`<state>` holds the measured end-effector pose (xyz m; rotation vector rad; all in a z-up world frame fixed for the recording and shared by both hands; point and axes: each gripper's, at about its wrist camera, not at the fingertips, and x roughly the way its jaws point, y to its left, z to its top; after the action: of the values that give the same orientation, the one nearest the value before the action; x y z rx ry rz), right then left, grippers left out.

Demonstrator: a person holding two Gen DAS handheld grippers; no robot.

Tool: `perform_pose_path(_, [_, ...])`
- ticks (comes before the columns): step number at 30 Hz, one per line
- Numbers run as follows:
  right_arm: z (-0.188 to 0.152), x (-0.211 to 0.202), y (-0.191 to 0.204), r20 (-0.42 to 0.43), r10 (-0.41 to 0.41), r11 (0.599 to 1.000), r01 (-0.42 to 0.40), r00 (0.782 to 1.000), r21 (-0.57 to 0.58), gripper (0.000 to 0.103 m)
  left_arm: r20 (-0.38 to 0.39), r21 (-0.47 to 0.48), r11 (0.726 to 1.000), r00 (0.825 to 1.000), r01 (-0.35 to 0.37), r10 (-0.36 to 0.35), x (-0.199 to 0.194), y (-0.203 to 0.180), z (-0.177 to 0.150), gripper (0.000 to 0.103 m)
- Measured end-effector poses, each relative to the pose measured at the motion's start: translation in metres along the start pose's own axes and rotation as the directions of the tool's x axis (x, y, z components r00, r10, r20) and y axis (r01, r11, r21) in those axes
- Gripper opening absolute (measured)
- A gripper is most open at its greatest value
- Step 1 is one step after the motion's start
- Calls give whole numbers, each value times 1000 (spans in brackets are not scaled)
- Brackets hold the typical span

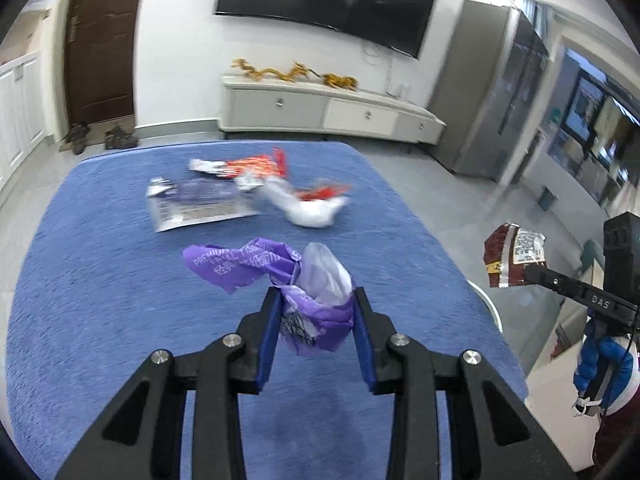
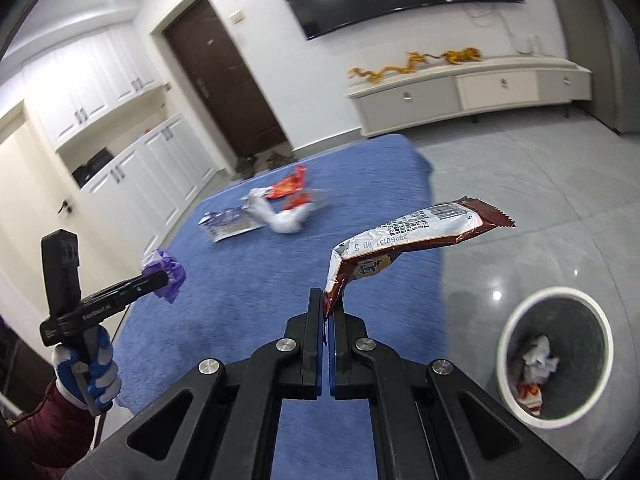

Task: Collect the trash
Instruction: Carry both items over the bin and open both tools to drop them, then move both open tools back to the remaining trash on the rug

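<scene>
My left gripper [image 1: 316, 300] is shut on a crumpled purple tissue wrapper [image 1: 256, 266] and holds it above the blue-covered table [image 1: 100, 280]. It also shows in the right wrist view [image 2: 162, 278]. My right gripper [image 2: 330, 300] is shut on a dark red snack wrapper [image 2: 416, 236], held above the table's right edge; the wrapper also shows in the left wrist view [image 1: 514, 254]. More trash lies at the far end of the table: a flat printed wrapper [image 1: 196, 204], orange-red wrappers [image 1: 256, 166] and a white crumpled bag [image 1: 312, 210].
A white trash bin [image 2: 556, 354] with some trash inside stands on the grey tile floor right of the table. A TV cabinet [image 1: 320, 108], a dark door [image 1: 102, 40] and white cupboards [image 2: 120, 120] line the walls.
</scene>
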<state>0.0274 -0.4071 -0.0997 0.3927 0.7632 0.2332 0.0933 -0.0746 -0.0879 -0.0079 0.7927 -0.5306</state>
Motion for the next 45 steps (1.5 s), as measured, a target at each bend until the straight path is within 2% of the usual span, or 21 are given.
perform_pose_path(5, [-17,-16,-51,20,-49,995,47,999,92,2,-69,96,993,995,75,-69,37,-66,8,32])
perform_pose_path(10, [-34,-30,-112,29,-102,977,95,994,192,2,-146,185,967,978,176,-150,78,-142,16,32])
perform_pose_path(18, [-71,-35,-198,-3,-161,924,152,987,351,2,-289,255,917,929,307,-231,144,-243,22,32])
perform_pose_path(24, [-86,-20,-244,-38,-193,891,191,981,413,2,-370,276,891,895,361,-248,192,-298,24,33])
perform_pose_path(30, [-83,0,-269,-82,-216,880,230,973,416,6,-398,235,890,874,391,-279,232,-331,28,38])
perform_pose_path(32, [-83,5,-275,-96,-237,873,256,967,415,7,-401,219,892,870,396,-287,243,-338,28,48])
perform_pose_path(34, [-85,8,-282,-113,-257,865,280,960,416,14,-407,200,896,865,397,-292,253,-342,27,58])
perform_pose_path(36, [-88,7,-286,-121,-267,858,293,956,421,30,-428,171,896,850,409,-306,261,-343,27,59])
perform_pose_path(37, [-91,7,-288,-121,-269,857,295,955,423,31,-433,164,897,847,410,-308,263,-343,27,59])
perform_pose_path(41, [-97,0,-289,-131,-279,849,308,951,430,31,-434,161,899,848,406,-305,261,-337,26,59])
perform_pose_path(45, [-100,-9,-287,-119,-279,844,303,953,442,31,-403,184,906,870,381,-284,241,-321,26,59])
